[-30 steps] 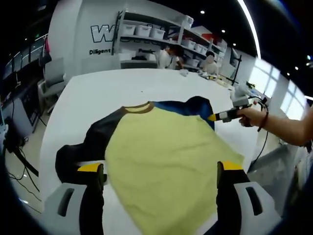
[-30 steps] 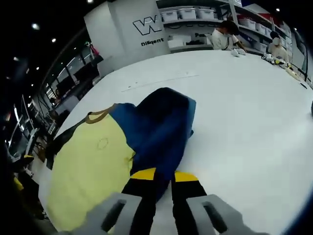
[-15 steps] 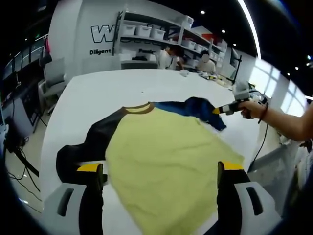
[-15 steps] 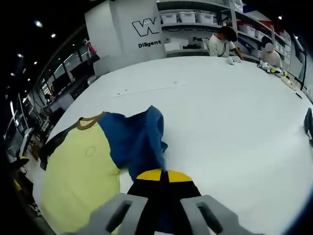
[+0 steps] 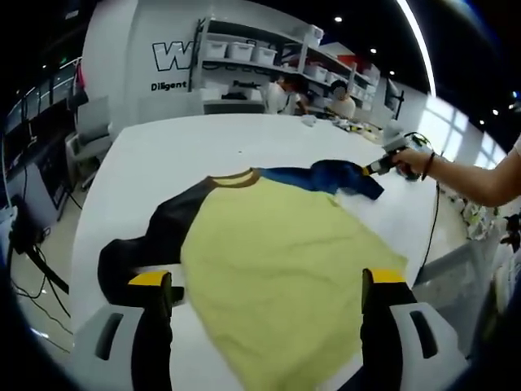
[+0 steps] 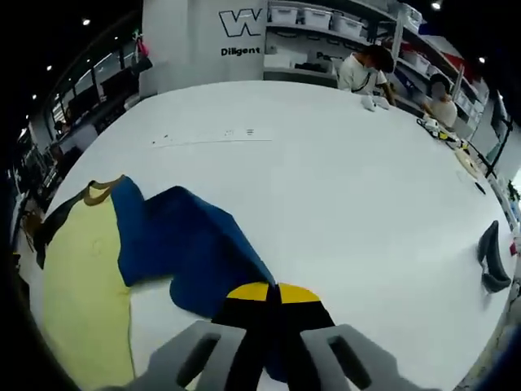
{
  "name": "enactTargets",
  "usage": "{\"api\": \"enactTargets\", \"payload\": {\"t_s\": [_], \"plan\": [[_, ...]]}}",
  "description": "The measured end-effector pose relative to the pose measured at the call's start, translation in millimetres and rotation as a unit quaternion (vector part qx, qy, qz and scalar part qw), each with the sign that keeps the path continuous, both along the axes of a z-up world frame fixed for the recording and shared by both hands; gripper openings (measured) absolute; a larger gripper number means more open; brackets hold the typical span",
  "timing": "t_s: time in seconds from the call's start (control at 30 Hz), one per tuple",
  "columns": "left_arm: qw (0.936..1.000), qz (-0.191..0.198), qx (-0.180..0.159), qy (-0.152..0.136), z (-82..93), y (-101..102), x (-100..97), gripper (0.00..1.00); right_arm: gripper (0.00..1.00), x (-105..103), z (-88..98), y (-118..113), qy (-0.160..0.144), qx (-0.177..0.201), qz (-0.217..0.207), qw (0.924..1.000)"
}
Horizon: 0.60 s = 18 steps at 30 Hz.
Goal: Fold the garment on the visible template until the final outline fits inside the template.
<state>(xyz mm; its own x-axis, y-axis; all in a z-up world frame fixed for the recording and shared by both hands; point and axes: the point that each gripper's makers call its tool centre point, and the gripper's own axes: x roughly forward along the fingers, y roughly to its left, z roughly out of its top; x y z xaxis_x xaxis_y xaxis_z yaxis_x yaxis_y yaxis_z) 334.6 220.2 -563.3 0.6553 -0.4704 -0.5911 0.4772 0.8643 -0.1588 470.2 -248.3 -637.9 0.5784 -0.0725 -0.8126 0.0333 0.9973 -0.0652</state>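
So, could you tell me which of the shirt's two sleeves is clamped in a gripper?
The blue sleeve, clamped in the right gripper; the black sleeve lies free by the open left gripper.

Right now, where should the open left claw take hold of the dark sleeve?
Grip the dark sleeve at its cuff end, coming in low from the table's near edge. That end lies flat on the white table, just beyond the left claw.

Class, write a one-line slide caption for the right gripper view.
Right hand-held gripper shut on the blue sleeve of a yellow shirt, drawing it outward across the white table.
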Motion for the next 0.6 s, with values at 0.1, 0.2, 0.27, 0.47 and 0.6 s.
{"api": "enactTargets", "payload": {"t_s": [0.1, 0.2, 0.27, 0.47, 0.6], "plan": [[1.0, 0.003, 0.001, 0.0, 0.1, 2.1, 0.2, 0.98, 0.0, 4.0, -1.8, -7.3, 0.004, -0.007, 0.004, 1.0], [1.0, 0.005, 0.002, 0.0, -0.1, 3.6, 0.2, 0.97, 0.0, 8.8, -1.0, -14.8, 0.001, -0.014, 0.009, 0.9999], [1.0, 0.005, 0.003, 0.0, -0.7, 4.3, 0.1, 0.97, 0.0, 13.6, 3.8, -18.0, -0.017, -0.014, 0.01, 0.9997], [1.0, 0.007, 0.0, -0.003, 1.0, 3.6, 0.7, 0.98, 0.19, 21.7, 20.7, -20.0, -0.084, 0.015, -0.012, 0.9963], [1.0, 0.007, -0.001, -0.004, 2.8, 2.4, 1.3, 0.98, 0.31, 13.1, 22.9, -20.2, -0.1, 0.025, -0.03, 0.9942]]}}
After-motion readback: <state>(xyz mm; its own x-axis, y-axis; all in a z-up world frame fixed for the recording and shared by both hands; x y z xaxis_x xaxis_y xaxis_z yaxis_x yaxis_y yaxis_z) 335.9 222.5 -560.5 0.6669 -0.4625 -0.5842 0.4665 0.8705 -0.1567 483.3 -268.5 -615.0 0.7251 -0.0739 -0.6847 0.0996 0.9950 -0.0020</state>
